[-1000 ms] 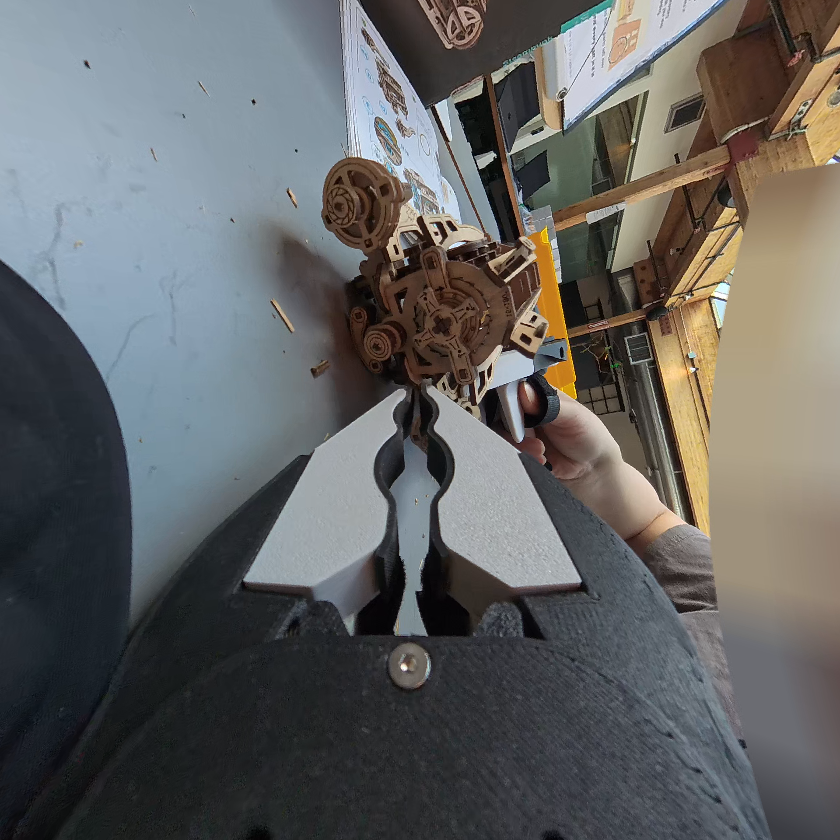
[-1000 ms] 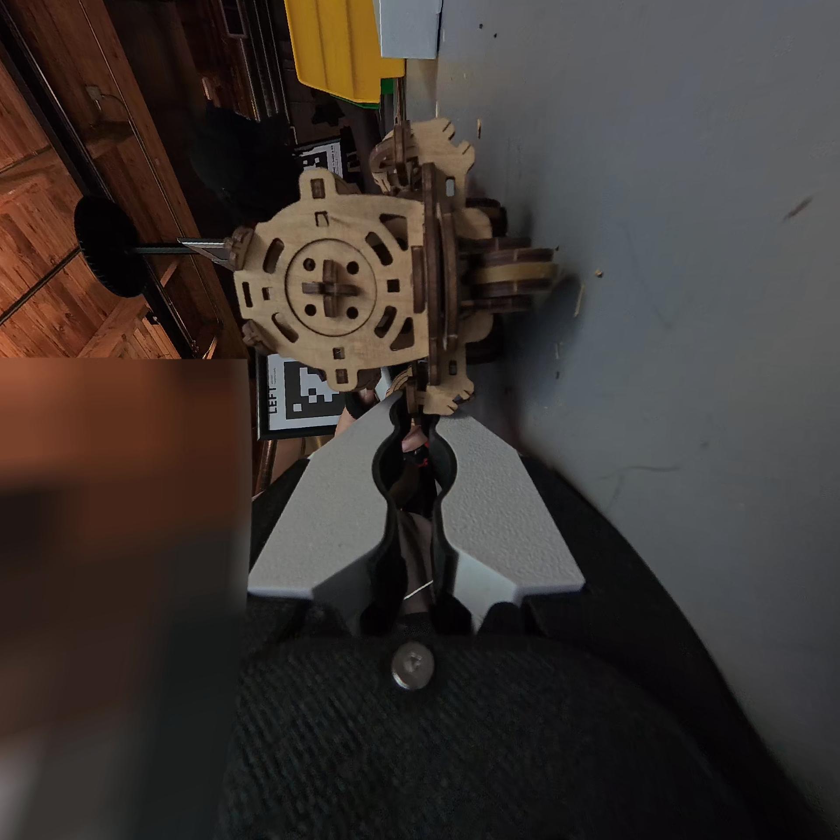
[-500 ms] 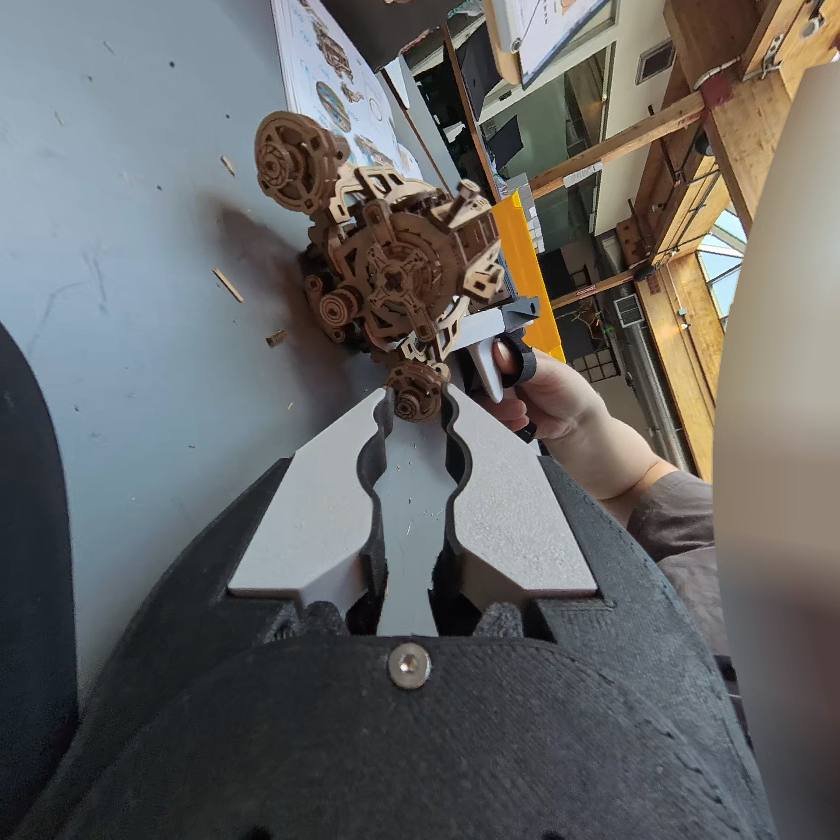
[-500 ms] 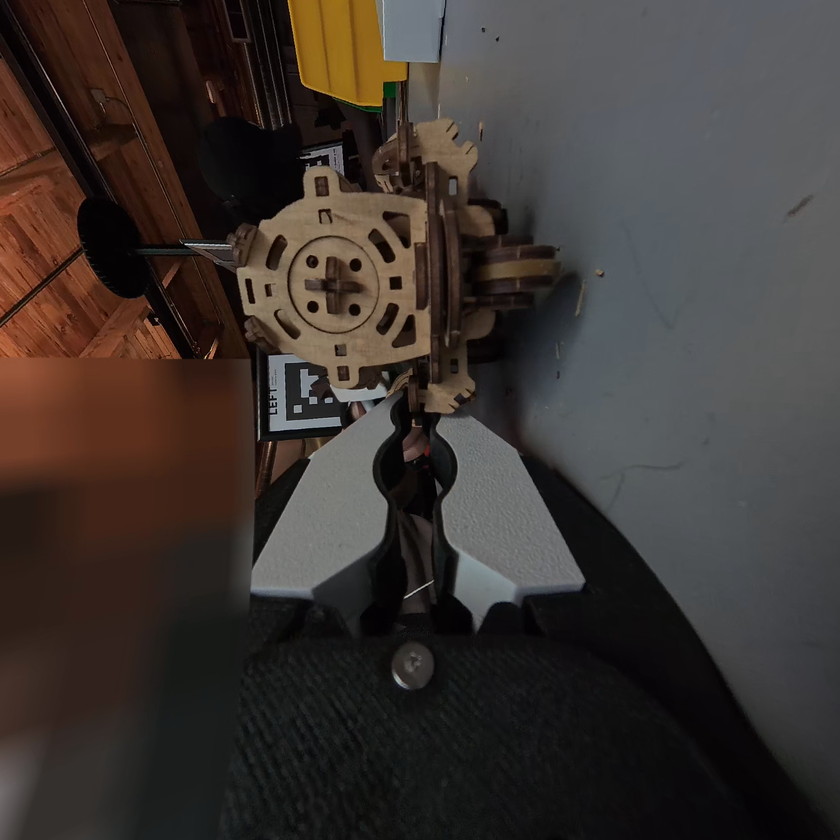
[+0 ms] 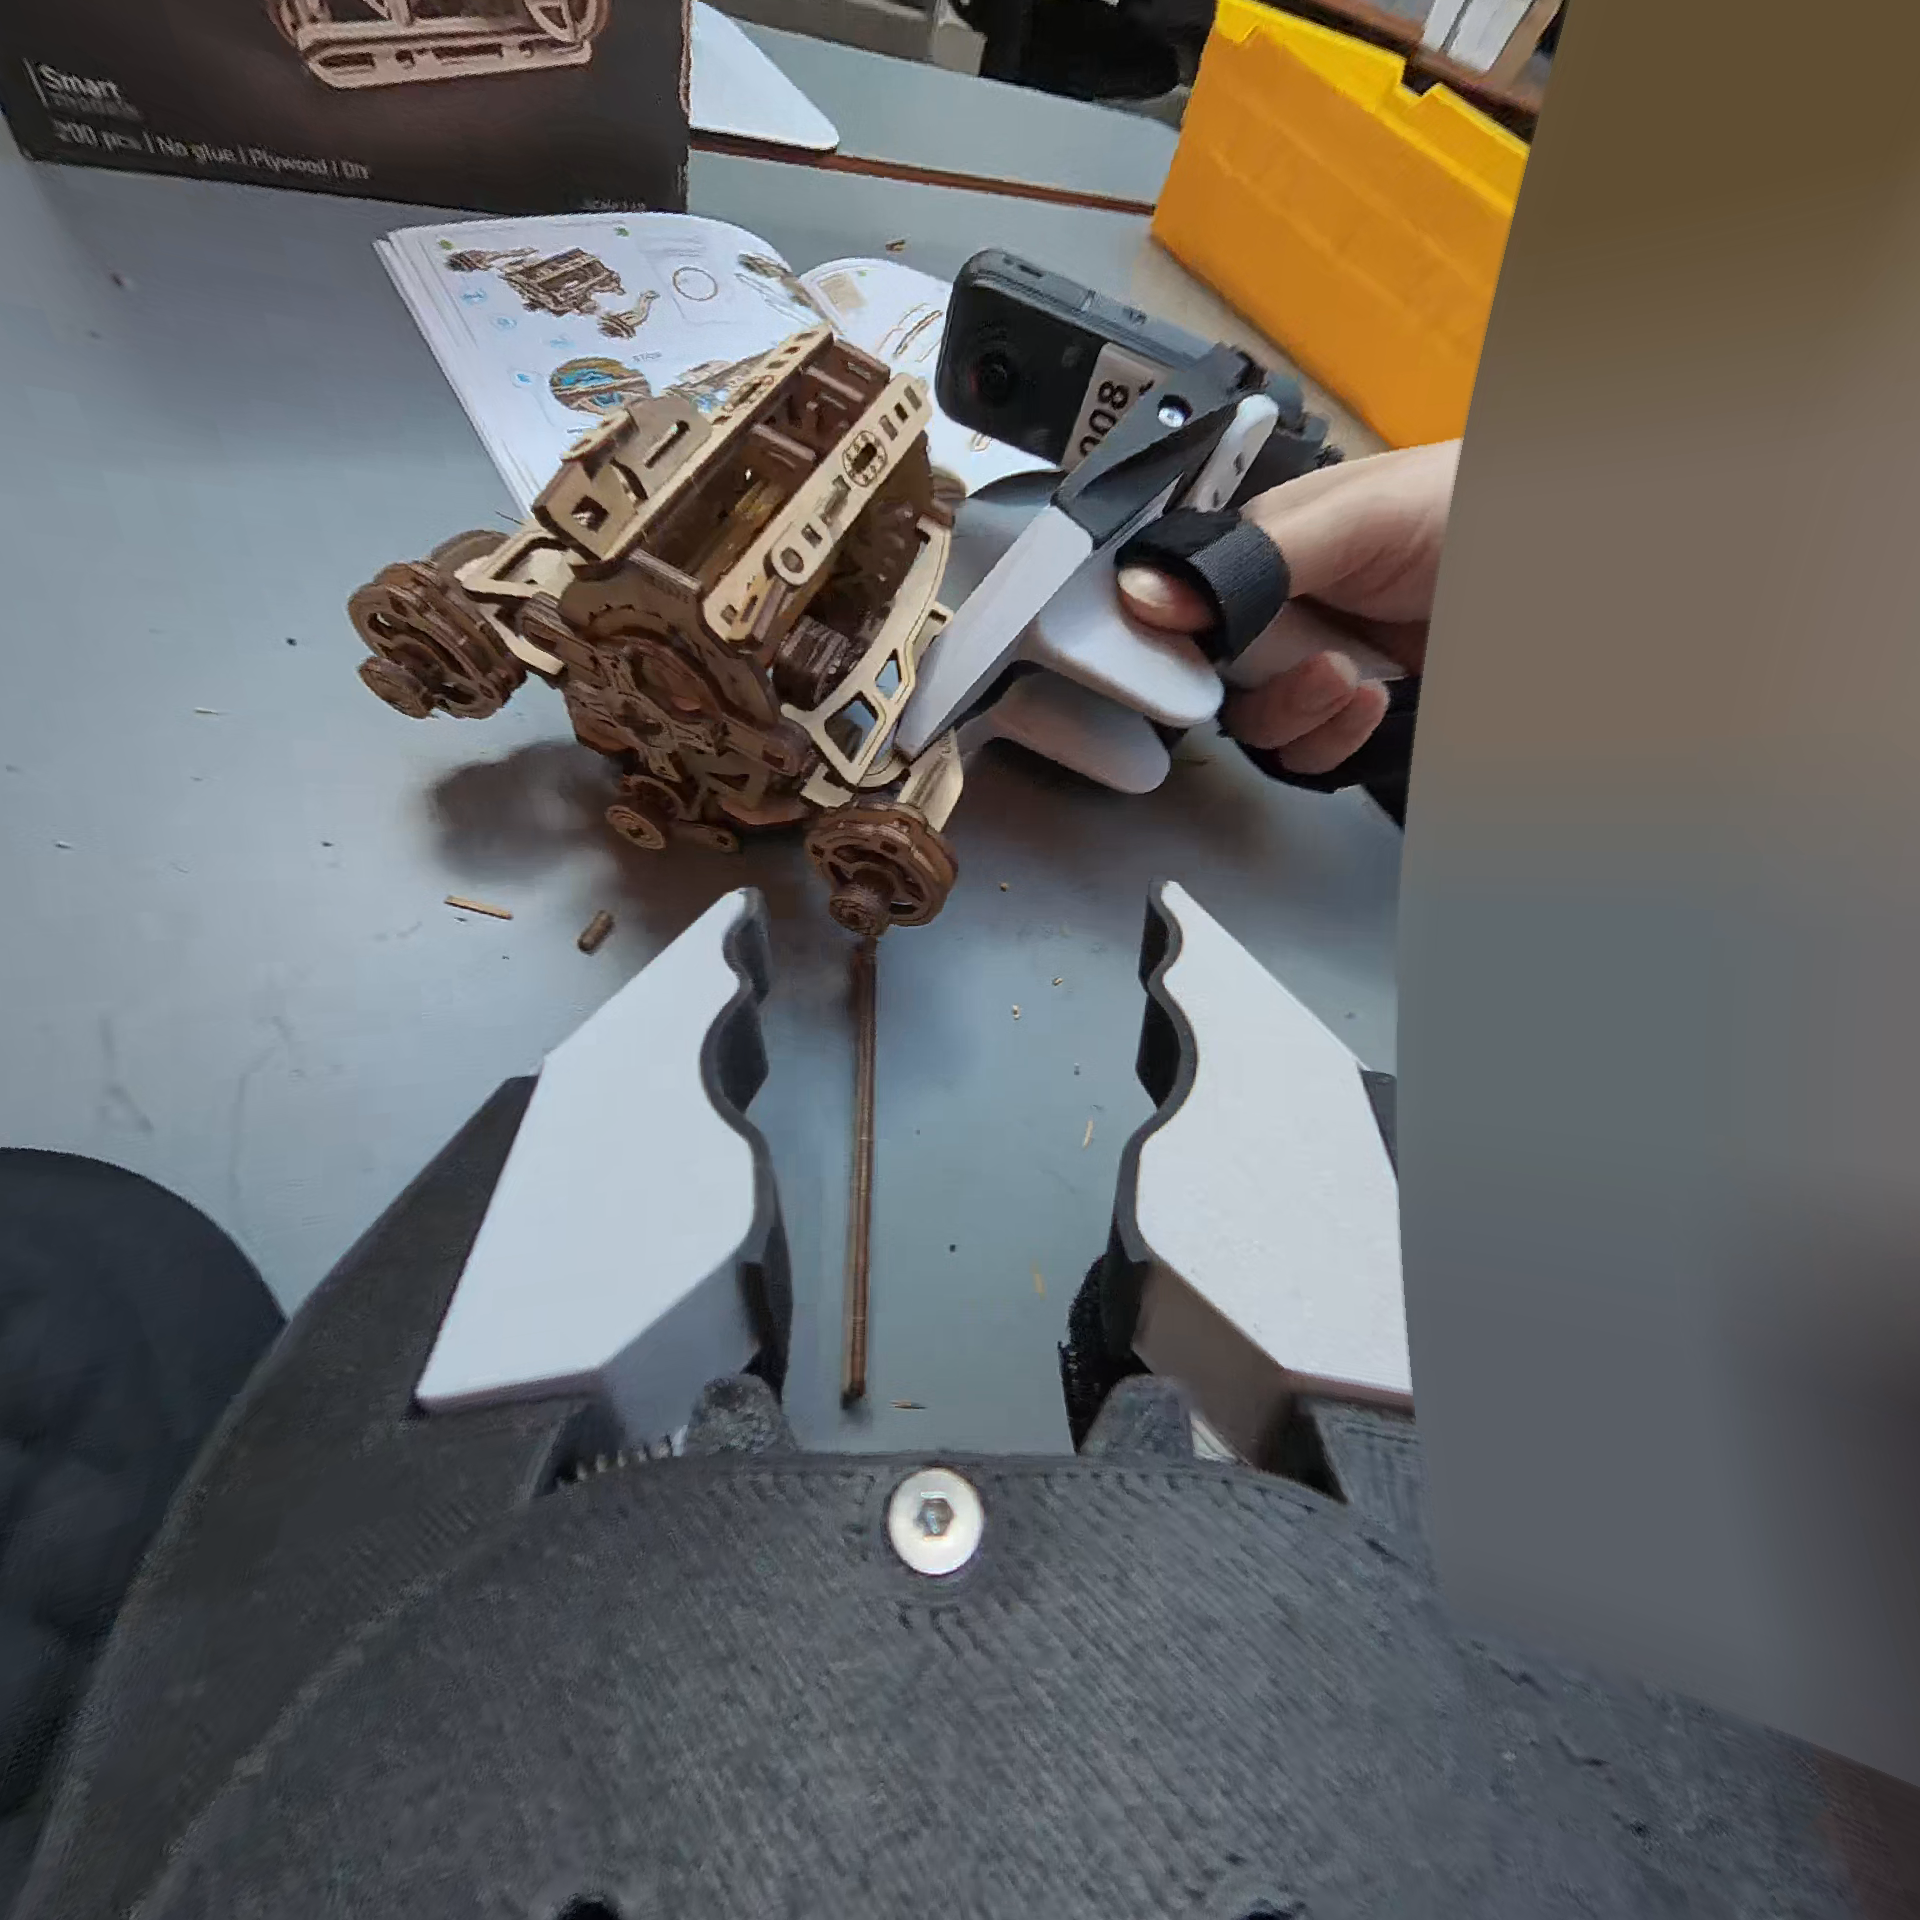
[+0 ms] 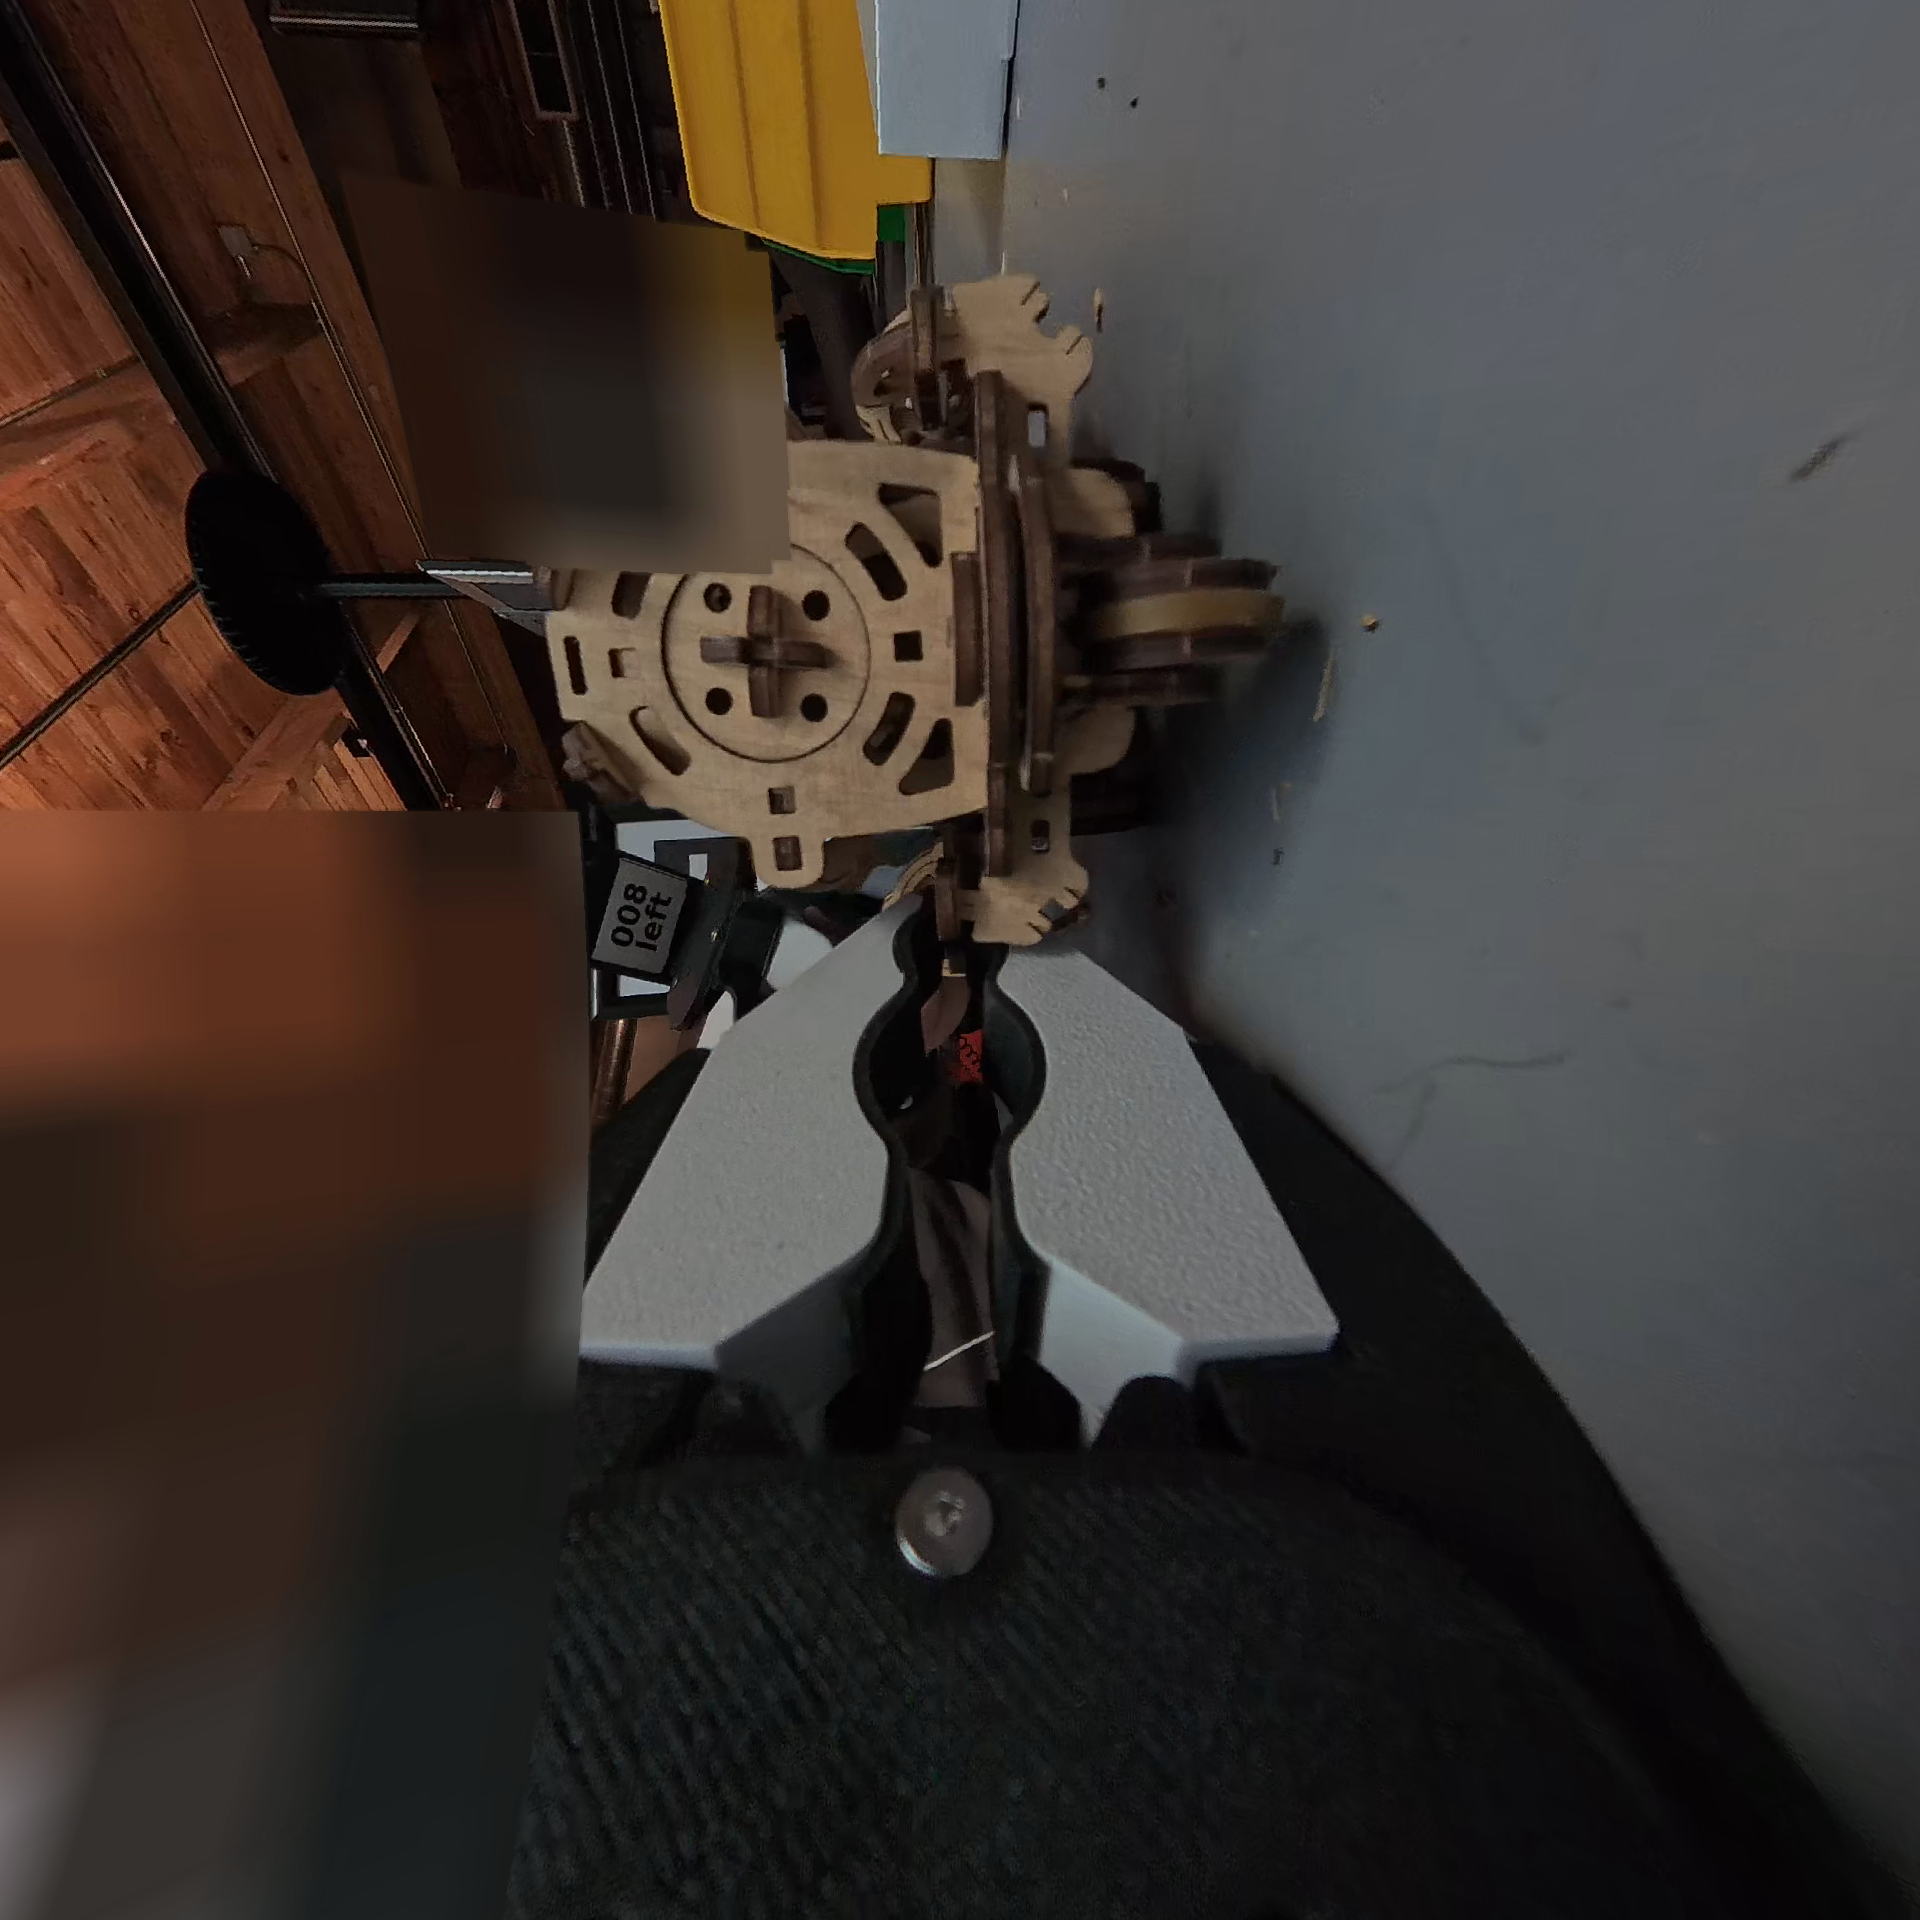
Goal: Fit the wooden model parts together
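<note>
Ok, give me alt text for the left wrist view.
The left gripper is wide open over a grey table, a thin brown wooden rod lying between its fingers. Ahead, the right gripper clamps a brown wooden wheeled model.

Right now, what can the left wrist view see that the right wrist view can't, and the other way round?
Only the left wrist view shows the thin wooden rod lying on the table between the open left gripper, the booklet and the black box. Only the right wrist view shows the model's round cross-slotted plate and the wooden floor. Both show the wooden model, clamped by the right gripper, the grey table and the yellow bin.
</note>
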